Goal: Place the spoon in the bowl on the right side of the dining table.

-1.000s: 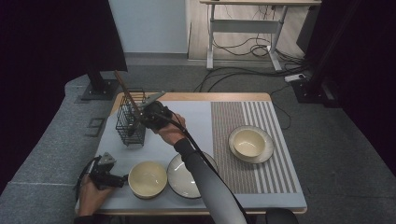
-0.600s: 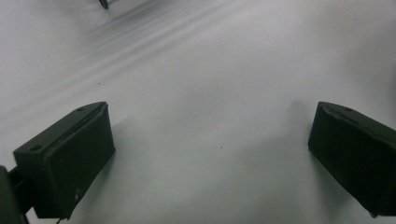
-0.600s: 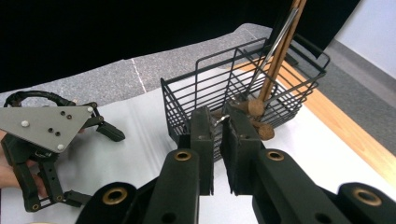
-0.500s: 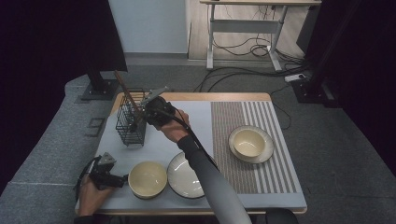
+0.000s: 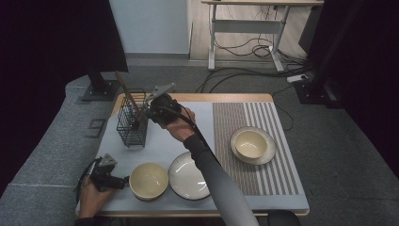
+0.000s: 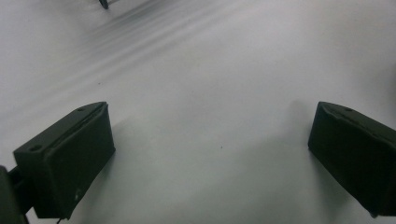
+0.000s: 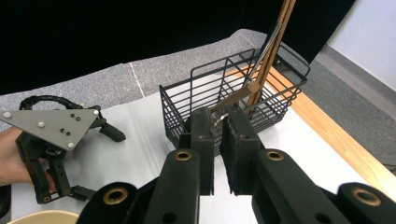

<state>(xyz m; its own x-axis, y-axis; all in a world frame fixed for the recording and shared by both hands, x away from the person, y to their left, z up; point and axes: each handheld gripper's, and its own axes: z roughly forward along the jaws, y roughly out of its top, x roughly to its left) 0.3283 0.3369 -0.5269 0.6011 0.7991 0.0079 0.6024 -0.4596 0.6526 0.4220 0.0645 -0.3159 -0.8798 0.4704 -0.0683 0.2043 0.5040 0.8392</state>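
The right hand-held gripper (image 7: 218,122) pinched a chopstick (image 7: 236,99) over the rack (image 7: 187,100). The left hand-held gripper (image 6: 210,154) lay released on the desk (image 6: 210,70).

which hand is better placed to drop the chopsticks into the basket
Right. Its claw is shut on the chopsticks right at the basket, where other sticks already stand. The left claw rests open on the mat, beside a bowl.
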